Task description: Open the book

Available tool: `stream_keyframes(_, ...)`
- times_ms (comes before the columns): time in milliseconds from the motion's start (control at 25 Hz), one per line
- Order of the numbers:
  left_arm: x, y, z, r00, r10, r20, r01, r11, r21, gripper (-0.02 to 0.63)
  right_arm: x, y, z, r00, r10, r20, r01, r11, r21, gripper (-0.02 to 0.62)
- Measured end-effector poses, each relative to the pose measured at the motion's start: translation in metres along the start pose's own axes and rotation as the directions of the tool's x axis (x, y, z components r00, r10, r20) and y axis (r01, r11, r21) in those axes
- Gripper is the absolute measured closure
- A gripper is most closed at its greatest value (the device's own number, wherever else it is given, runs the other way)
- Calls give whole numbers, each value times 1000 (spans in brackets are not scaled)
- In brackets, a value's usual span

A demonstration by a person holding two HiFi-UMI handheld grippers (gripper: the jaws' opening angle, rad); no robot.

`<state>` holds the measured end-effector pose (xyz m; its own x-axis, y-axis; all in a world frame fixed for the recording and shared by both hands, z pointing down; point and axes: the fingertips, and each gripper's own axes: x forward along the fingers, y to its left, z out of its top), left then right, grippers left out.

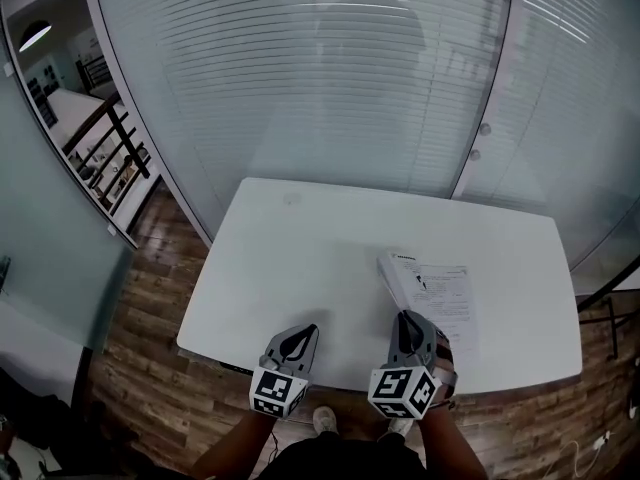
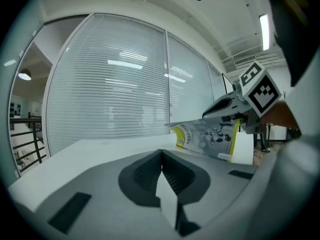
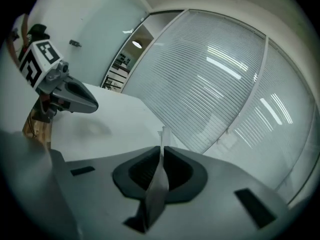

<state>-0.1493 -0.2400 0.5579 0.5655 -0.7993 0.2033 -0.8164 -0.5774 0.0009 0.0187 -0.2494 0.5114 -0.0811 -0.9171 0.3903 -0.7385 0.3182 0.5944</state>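
1. right gripper [image 1: 406, 318] pinches the cover [image 2: 207, 139] of the book [image 1: 445, 293], near the front right edge of the table [image 1: 300, 258]; left gripper [image 1: 303, 332] hangs closed, empty.
2. best swing the cover over slowly, without tearing.

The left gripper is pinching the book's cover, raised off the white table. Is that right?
No, it is the right gripper that is pinching the book's cover, raised off the white table; the right gripper view shows it clamped between its jaws.
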Motion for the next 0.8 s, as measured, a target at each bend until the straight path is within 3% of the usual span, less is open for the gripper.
stream_keyframes(200,-14,5,-5,1000,12,-9,-12,1000,-4,595,2,48,14,1000,-5,18,8,984,-179,565)
stream_keyframes(400,-22,17,-8,998,53,-19,-53,999,-10,595,13,96,16,997,56,52,-40,961,-275,577)
stream_keyframes(640,-25,21,-3,998,62,-8,-62,998,-7,595,18,131,17,982,172,79,-154,968,-198,588)
stream_keyframes(800,-26,21,-5,998,63,-11,-63,998,-13,595,9,131,26,967,214,142,-206,976,-70,588)
